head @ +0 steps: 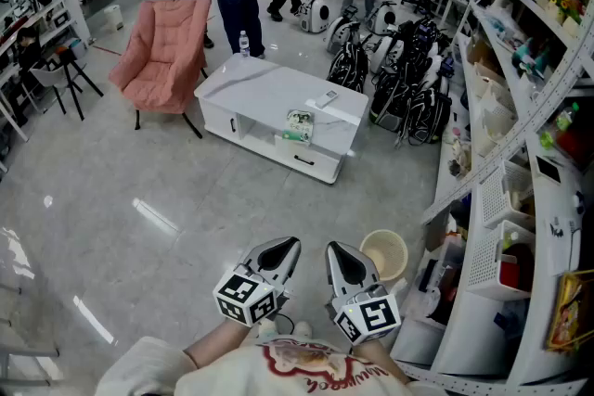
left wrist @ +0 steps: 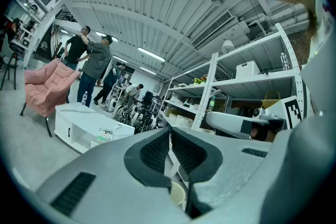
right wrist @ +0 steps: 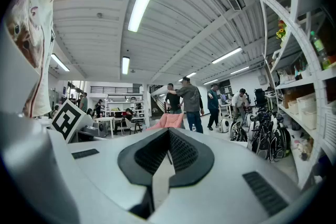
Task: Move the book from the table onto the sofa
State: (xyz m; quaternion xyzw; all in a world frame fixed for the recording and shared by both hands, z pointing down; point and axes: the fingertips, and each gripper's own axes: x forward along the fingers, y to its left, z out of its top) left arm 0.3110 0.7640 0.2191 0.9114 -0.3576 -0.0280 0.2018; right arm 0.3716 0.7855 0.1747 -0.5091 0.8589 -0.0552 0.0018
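A book (head: pixel 299 126) with a green and white cover lies near the front edge of the low white table (head: pixel 251 88); the left gripper view also shows this book (left wrist: pixel 105 135) on the table (left wrist: pixel 73 119). The pink sofa chair (head: pixel 167 51) stands left of the table, also seen as the pink sofa chair (left wrist: pixel 50 86) (right wrist: pixel 169 120). My left gripper (head: pixel 281 252) and right gripper (head: pixel 342 259) are held side by side close to my body, far from the table. Both are shut with nothing between the jaws; left gripper (left wrist: pixel 169 132), right gripper (right wrist: pixel 168 135).
A small remote-like object (head: pixel 327 97) lies on the table and a water bottle (head: pixel 243 44) stands behind it. Several dark bags (head: pixel 404 93) crowd the table's right side. Shelving (head: pixel 520 153) runs along the right, with a cream wastebasket (head: pixel 384 255) at its foot. People stand at the back.
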